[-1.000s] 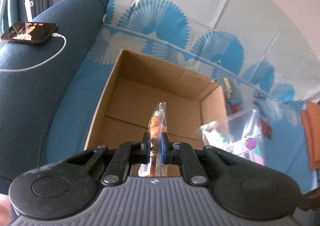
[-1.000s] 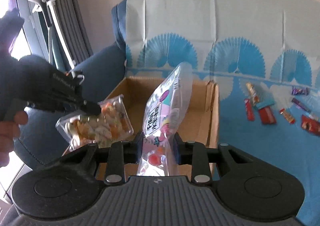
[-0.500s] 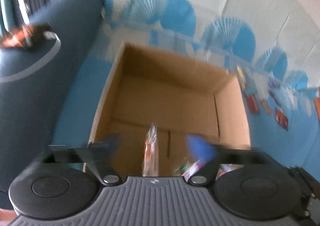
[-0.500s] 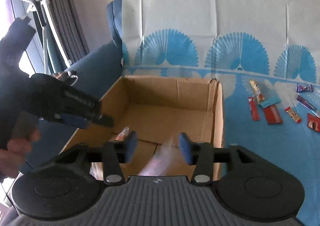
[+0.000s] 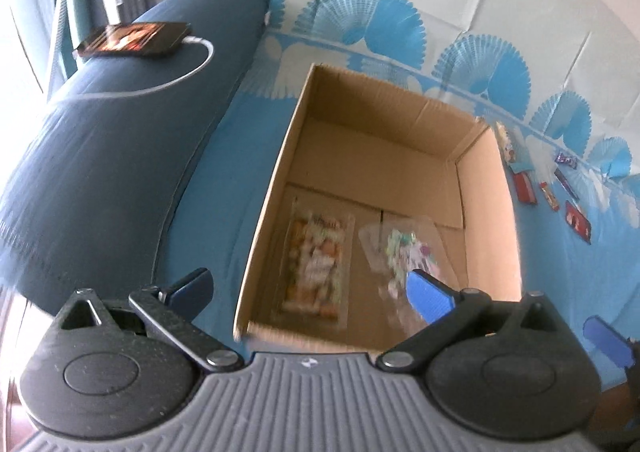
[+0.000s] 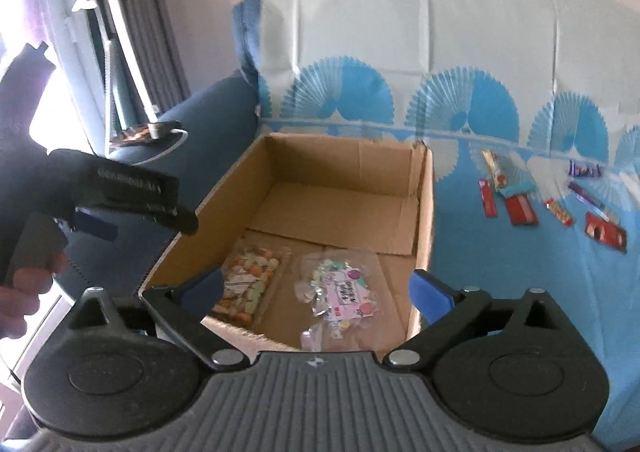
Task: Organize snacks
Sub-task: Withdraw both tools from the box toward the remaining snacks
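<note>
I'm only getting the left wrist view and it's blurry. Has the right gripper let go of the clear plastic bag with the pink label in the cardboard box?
Observer: Yes. The right gripper has its jaws opening and neither pad touches the clear plastic bag with the pink label, which lies flat on the floor of the brown cardboard box.
Operator: Where's my left gripper?
Observer: The left gripper is open by the box's left rim, with a hand on its handle.
</note>
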### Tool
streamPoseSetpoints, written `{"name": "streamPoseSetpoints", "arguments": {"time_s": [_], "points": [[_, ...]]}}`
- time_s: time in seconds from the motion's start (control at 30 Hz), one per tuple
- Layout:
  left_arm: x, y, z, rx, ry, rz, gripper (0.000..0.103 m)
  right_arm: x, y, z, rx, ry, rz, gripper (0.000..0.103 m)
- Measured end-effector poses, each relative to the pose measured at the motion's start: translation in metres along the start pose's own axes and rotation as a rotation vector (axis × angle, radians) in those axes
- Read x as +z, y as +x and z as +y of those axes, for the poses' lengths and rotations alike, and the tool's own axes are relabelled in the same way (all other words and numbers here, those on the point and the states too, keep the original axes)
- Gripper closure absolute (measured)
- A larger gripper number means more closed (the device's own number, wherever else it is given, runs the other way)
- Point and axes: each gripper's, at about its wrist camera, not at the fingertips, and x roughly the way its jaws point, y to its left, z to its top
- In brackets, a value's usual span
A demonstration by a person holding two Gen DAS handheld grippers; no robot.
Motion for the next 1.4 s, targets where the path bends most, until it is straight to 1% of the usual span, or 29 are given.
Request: {"name": "streamPoseSetpoints", "arguments": {"time_s": [0.1, 0.2, 0.27, 0.4, 0.47, 0.53, 0.63, 0.9, 1.0, 1.07, 1.13, 1.23, 1.4], "points": [[-0.014, -0.016, 0.001, -0.002, 0.011, -0.022, 0.000, -0.001, -0.014, 0.012, 0.024, -0.022, -0.024, 0.002], [-0.021, -0.029, -0.004, 0.010, 0.041, -0.050, 0.000, -0.003, -0.026, 0.020, 0.034, -0.024, -0.045, 0.002], [-0.022, -0.036, -0.008, 0.023, 0.059, -0.055, 0.000, -0.006, -0.036, 0.023, 0.046, -0.026, -0.073, 0.000], [-0.027, -0.051, -0.011, 0.012, 0.044, -0.092, 0.000, -0.009, -0.051, 0.022, 0.051, -0.029, -0.102, 0.000], [-0.030, -0.055, -0.013, 0.008, 0.044, -0.085, 0.000, -0.011, -0.056, 0.022, 0.045, -0.025, -0.119, 0.000], [-0.033, -0.059, -0.018, 0.016, 0.064, -0.083, 0.000, -0.013, -0.062, 0.019, 0.044, -0.008, -0.138, 0.000], [-0.033, -0.065, -0.024, 0.036, 0.083, -0.100, 0.000, -0.016, -0.067, 0.013, 0.035, 0.021, -0.153, 0.000], [-0.027, -0.075, -0.054, 0.021, 0.114, -0.107, 0.000, -0.023, -0.081, -0.010, 0.032, 0.078, -0.200, 0.000], [-0.023, -0.075, -0.069, 0.001, 0.119, -0.094, 0.000, -0.025, -0.086, -0.021, 0.019, 0.098, -0.215, 0.000], [-0.020, -0.074, -0.076, -0.011, 0.118, -0.086, 0.000, -0.025, -0.089, -0.034, 0.014, 0.133, -0.227, 0.000], [-0.017, -0.073, -0.086, -0.015, 0.128, -0.082, 0.000, -0.027, -0.091, -0.046, -0.002, 0.171, -0.227, 0.000], [-0.015, -0.070, -0.099, -0.014, 0.145, -0.082, 0.000, -0.030, -0.092, -0.061, -0.014, 0.194, -0.220, 0.000], [-0.009, -0.061, -0.123, -0.025, 0.176, -0.050, 0.000, -0.031, -0.090, -0.089, -0.056, 0.224, -0.220, 0.000]]}}
